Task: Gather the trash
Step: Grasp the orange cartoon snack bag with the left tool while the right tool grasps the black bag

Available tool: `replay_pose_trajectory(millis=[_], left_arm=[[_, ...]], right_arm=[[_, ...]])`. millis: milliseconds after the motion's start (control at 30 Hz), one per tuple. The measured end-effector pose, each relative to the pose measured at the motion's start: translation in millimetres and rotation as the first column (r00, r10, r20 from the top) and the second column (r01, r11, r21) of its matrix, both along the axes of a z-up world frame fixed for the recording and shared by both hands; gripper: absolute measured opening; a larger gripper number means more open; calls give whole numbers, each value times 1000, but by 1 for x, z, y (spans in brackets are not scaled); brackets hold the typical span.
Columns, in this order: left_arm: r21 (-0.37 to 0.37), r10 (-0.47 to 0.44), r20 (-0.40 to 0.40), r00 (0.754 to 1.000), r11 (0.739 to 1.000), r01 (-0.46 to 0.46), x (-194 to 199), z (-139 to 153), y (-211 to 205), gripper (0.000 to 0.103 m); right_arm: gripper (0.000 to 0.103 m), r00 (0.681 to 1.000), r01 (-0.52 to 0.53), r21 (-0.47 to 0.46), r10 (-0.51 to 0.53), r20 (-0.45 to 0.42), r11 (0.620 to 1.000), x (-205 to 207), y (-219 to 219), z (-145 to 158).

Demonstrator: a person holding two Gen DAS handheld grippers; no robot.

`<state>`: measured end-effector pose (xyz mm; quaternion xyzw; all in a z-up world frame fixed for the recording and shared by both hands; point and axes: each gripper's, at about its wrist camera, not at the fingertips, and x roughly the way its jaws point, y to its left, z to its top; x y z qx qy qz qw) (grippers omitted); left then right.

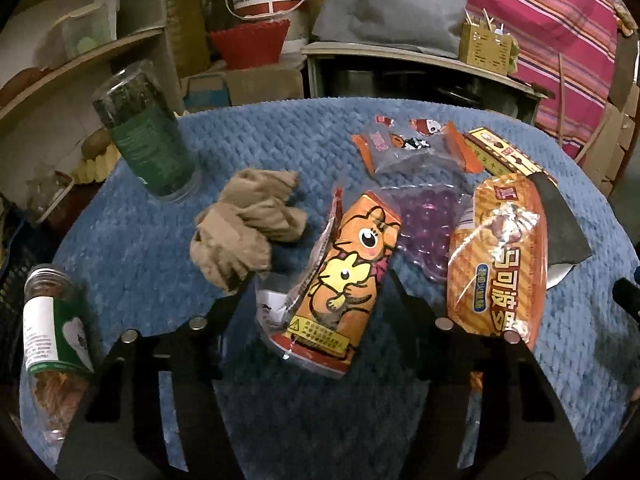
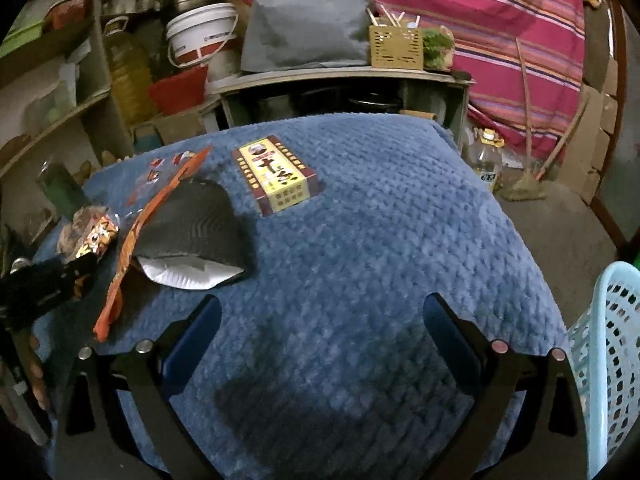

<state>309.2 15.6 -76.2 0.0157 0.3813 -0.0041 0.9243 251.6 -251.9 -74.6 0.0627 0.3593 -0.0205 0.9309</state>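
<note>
On the blue blanket lies the trash: an orange wrapper with cartoon mice [image 1: 344,280], flat and crumpled at its lower end; beside it a bigger orange snack bag [image 1: 496,256]; between them a clear purple bag [image 1: 424,228]; further back a torn clear wrapper [image 1: 404,148] — and, to the left, a crumpled brown paper [image 1: 244,224].

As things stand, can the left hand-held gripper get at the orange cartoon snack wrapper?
Probably yes: the orange cartoon wrapper already lies between the left hand-held gripper fingers, nothing covering it; only the beige cloth sits close beside.
</note>
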Motion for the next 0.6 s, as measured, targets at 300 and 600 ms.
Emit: replay_pose_trajectory(millis=[300,600], left_arm=[[-25,-30,5,1000,999,31,-9,4,0,47],[-130,-18,33,999,991,22,-15,23,17,46]], right_arm=[[99,999,-20,-60,22,29,998,4,23,9],[98,992,-125,-97,128,20,987,40,62,35]])
